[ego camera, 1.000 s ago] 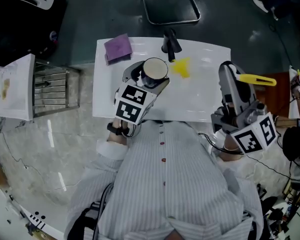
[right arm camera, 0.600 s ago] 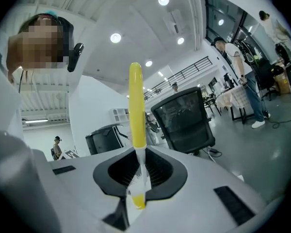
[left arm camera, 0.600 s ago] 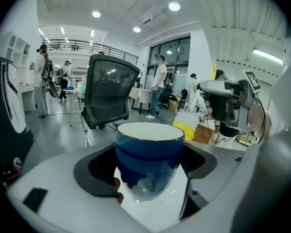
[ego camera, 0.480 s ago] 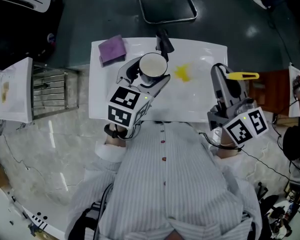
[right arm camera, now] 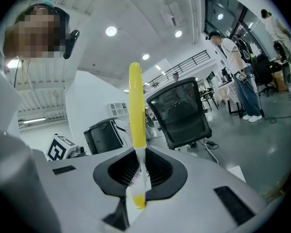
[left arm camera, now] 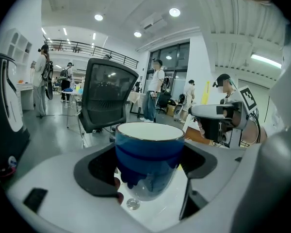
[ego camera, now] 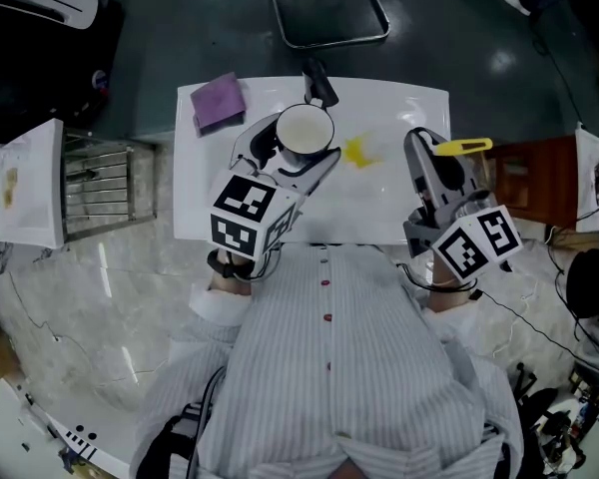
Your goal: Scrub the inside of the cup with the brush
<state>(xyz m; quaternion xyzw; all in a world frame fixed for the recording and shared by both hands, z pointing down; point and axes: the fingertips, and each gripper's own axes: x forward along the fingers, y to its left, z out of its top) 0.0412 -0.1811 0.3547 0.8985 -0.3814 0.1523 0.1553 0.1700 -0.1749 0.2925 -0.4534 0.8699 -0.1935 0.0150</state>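
My left gripper [ego camera: 298, 154] is shut on a blue cup [ego camera: 305, 129] with a white inside, held upright over the white table [ego camera: 399, 213]. In the left gripper view the cup [left arm camera: 149, 149] fills the space between the dark pads [left arm camera: 99, 171]. My right gripper [ego camera: 431, 164] is shut on a brush whose yellow handle [ego camera: 464, 147] sticks out to the right. In the right gripper view the brush [right arm camera: 137, 111] stands up between the jaws, its bristles [right arm camera: 134, 174] down among the pads. The brush is apart from the cup, to its right.
A purple cloth [ego camera: 220, 102] lies at the table's back left, a yellow scrap [ego camera: 357, 151] in the middle, and a black object [ego camera: 317, 84] at the back edge. A chair [ego camera: 329, 13] stands behind the table, and a metal rack [ego camera: 100, 183] to the left.
My right gripper has carried the brush leftward over the table, closer to the cup. The left gripper has kept the cup in about the same place.
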